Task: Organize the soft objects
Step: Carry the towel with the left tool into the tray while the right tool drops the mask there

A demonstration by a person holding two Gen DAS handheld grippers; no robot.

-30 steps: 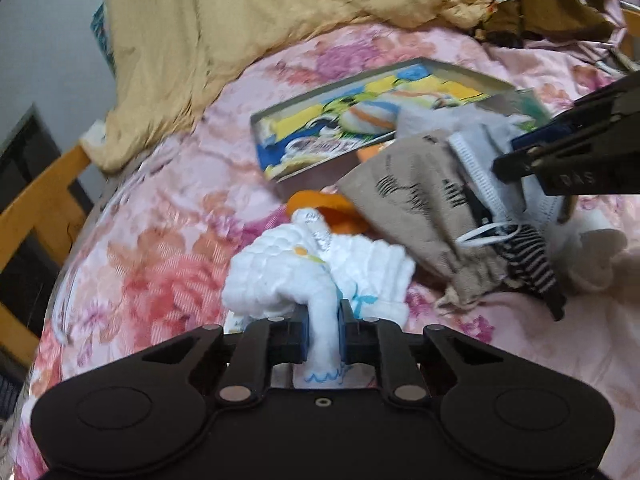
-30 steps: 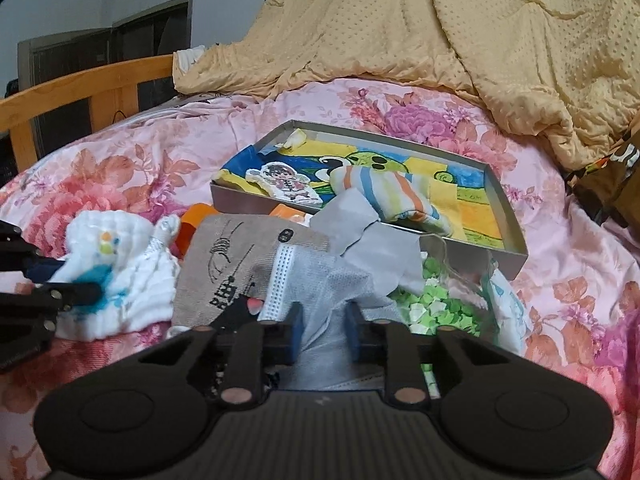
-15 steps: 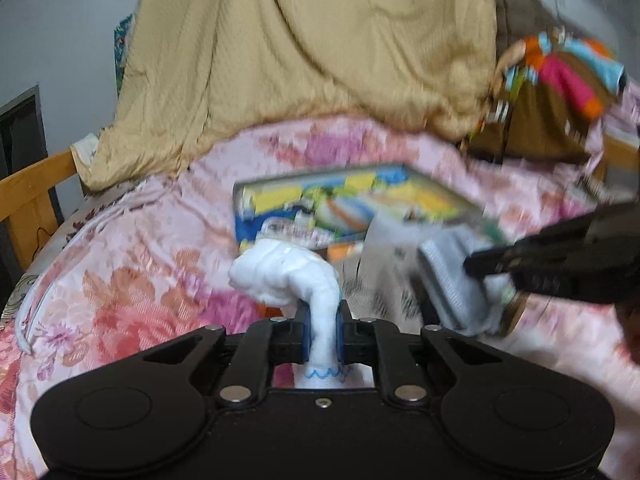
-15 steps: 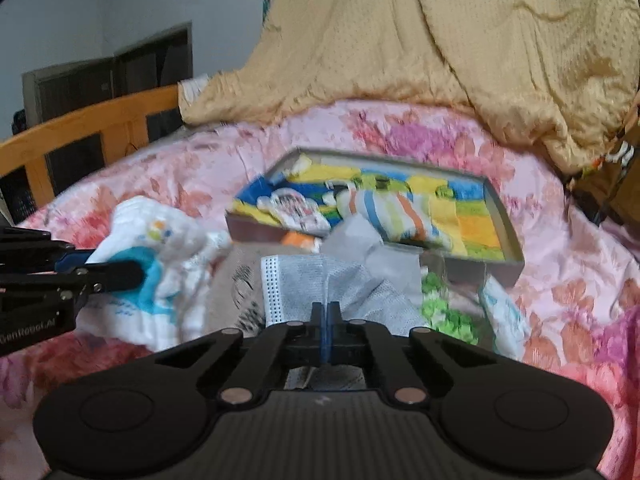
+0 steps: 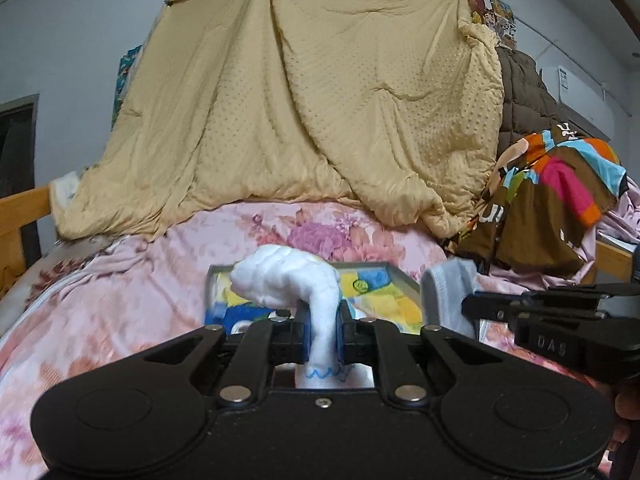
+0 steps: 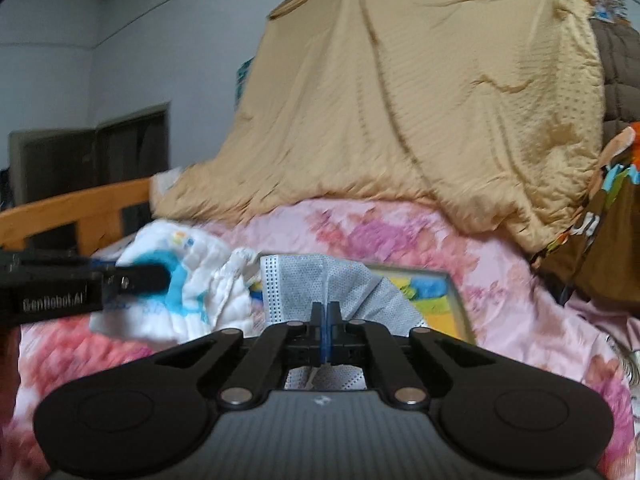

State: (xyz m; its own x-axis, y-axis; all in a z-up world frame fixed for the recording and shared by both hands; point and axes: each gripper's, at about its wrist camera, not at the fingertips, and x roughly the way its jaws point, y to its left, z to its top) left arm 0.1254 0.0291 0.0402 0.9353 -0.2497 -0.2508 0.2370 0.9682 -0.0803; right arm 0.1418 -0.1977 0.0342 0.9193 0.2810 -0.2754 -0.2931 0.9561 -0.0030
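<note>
Your left gripper [image 5: 322, 334] is clamped on a white cloth [image 5: 288, 280], its pads pressing a narrow fold of it while the rest bulges forward above the fingers. Your right gripper [image 6: 326, 330] is closed tight on a grey face mask [image 6: 320, 284], which fans out in front of its fingertips. Both pieces are lifted off the pink flowered bedspread [image 5: 120, 300]. Just behind them lies a shallow grey box [image 6: 456, 292] with a yellow and blue lining, partly hidden by the cloth and the mask. A tan blanket [image 5: 320, 120] hangs draped at the back, and a wooden bed rail [image 6: 72, 208] runs along the left.
</note>
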